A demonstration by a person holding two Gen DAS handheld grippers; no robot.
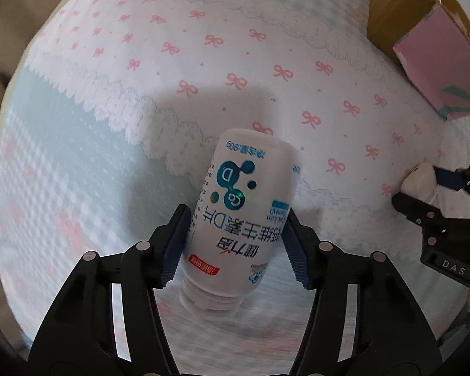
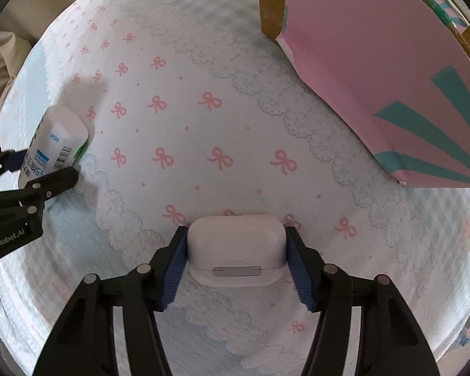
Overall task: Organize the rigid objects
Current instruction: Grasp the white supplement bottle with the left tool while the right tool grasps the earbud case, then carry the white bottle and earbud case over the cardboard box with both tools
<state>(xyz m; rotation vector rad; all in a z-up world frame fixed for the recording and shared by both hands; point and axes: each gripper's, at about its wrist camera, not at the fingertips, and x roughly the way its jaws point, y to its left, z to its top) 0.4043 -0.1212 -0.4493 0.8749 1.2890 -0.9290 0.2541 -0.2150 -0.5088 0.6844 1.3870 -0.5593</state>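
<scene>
- Brown cardboard box with a pink-and-teal flap standing open at the far edge of the bow-printed cloth; nothing seen stowed yet, so probably everything left to do.
- White plastic supplement bottle lying on the cloth, well short of the box, long axis running away, cap end nearest; clamped by left gripper.
- White rounded earbud case, nearer the box, broadside, hinge strip nearest; pinched by right gripper.

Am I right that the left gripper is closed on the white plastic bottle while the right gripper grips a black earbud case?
Not quite: the right wrist view shows the right gripper closed on a white rounded earbud case, not black. The left gripper does hold the white plastic bottle.
</scene>
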